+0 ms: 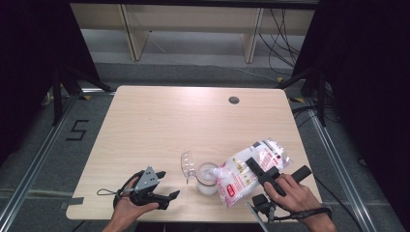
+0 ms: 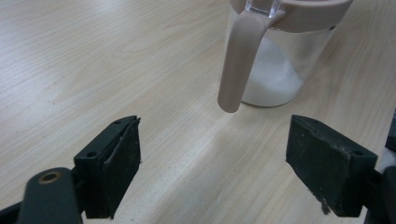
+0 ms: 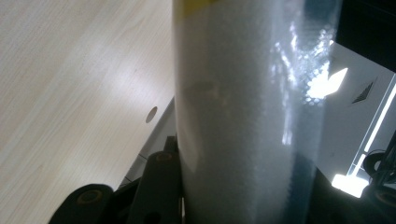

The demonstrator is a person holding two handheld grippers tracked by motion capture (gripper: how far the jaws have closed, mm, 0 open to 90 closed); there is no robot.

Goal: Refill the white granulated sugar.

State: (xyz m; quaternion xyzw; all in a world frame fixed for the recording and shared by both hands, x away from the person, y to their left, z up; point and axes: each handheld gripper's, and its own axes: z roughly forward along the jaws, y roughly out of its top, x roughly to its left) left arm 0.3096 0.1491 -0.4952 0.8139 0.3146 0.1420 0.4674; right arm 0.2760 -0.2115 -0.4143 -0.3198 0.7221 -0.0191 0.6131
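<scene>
A clear jar [image 1: 208, 180] with white granules in its bottom stands near the table's front edge, its clear lid [image 1: 187, 165] flipped open to the left. My right gripper [image 1: 255, 165] is shut on a clear bag of white granules [image 1: 244, 176] with a red and white label. The bag is tilted, its low corner at the jar's mouth. In the right gripper view the bag [image 3: 243, 116] stands between the jaws. My left gripper [image 1: 168, 184] rests open on the table to the left of the jar. From the left gripper [image 2: 215, 128], the jar [image 2: 275, 65] and its beige handle [image 2: 238, 60] lie just ahead.
The wooden table [image 1: 159, 121] has a round cable hole [image 1: 234, 100] at the far right. A "5" is taped on the floor [image 1: 77, 129] to the left. Wooden shelving legs and cables stand behind the table.
</scene>
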